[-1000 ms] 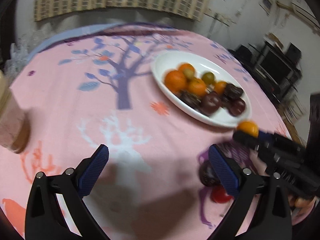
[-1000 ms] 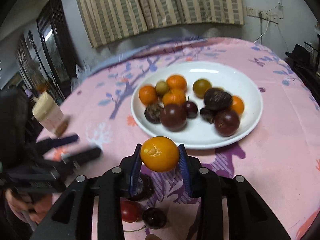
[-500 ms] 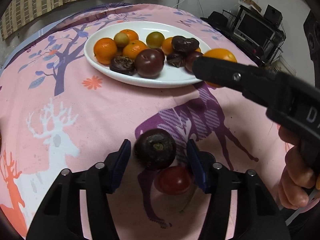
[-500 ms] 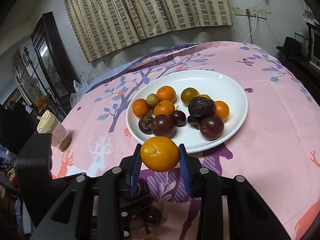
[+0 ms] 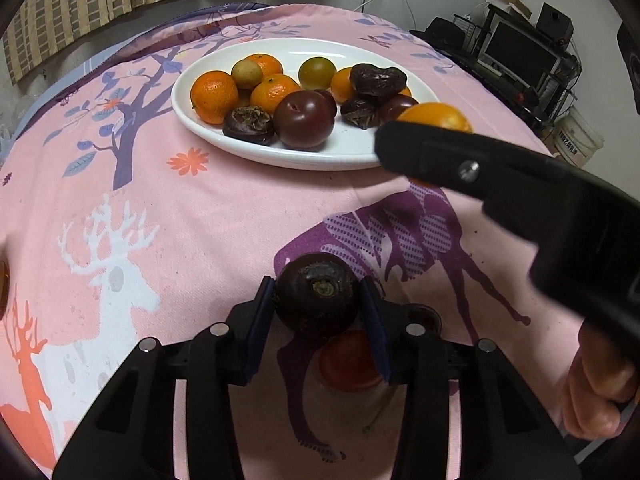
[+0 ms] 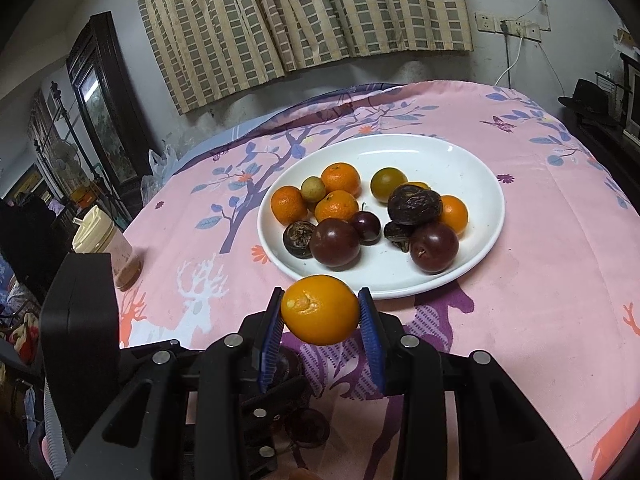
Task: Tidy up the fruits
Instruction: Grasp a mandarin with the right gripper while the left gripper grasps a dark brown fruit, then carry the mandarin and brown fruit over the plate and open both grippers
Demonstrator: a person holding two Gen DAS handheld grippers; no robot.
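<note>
Left claw (image 5: 318, 304) just swung in and clamped down on a dark fruit (image 5: 316, 294), pads snug both sides, red one (image 5: 348, 362) right behind it. Right claw (image 6: 320, 320) holding an orange (image 6: 320, 309) just short of the plate (image 6: 472, 160). Probably both ready to drop in ahead.

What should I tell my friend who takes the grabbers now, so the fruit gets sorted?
Left tool: jaws have just been closing, now shut on the dark round fruit over the pink tablecloth.
Right tool: shut on the orange, held short of the white plate.
Done: about a dozen fruits are on the plate.
Left: plate both held fruits, then the red fruit lying on the cloth.
</note>
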